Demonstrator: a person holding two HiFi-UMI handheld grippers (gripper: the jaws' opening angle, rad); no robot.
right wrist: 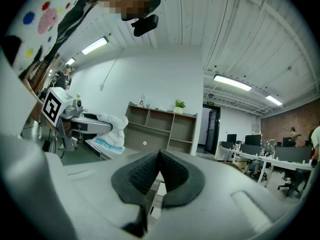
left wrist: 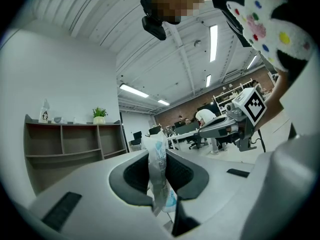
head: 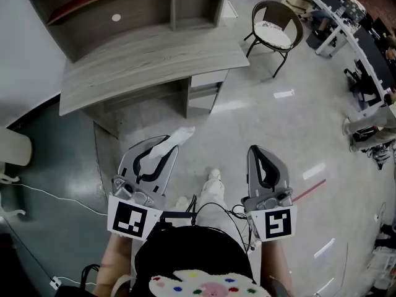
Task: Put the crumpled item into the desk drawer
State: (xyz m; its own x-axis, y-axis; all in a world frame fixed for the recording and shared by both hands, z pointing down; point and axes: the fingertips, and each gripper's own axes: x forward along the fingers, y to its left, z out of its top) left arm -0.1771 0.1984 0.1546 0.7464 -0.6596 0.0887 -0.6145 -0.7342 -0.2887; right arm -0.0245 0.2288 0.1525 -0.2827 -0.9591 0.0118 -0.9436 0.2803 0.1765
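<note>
Left gripper (head: 159, 156) clamped on the crumpled item (head: 176, 137): white with blue print, upright between the pads, sticking out past the tips, held over the floor. Desk (head: 148, 64) ahead, its drawers (head: 206, 86) under the right end, well apart from the item. Right gripper (head: 260, 156) clenched, nothing in it

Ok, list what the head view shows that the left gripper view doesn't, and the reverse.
Only the head view: the desk drawers, the round chair, the person's shoes and a pink stick on the floor. Only the left gripper view: a potted plant on the shelf unit, the ceiling lights, and blue print on the crumpled packet. Both: the left tool clamped on that packet, the shelf unit and the right tool.
</note>
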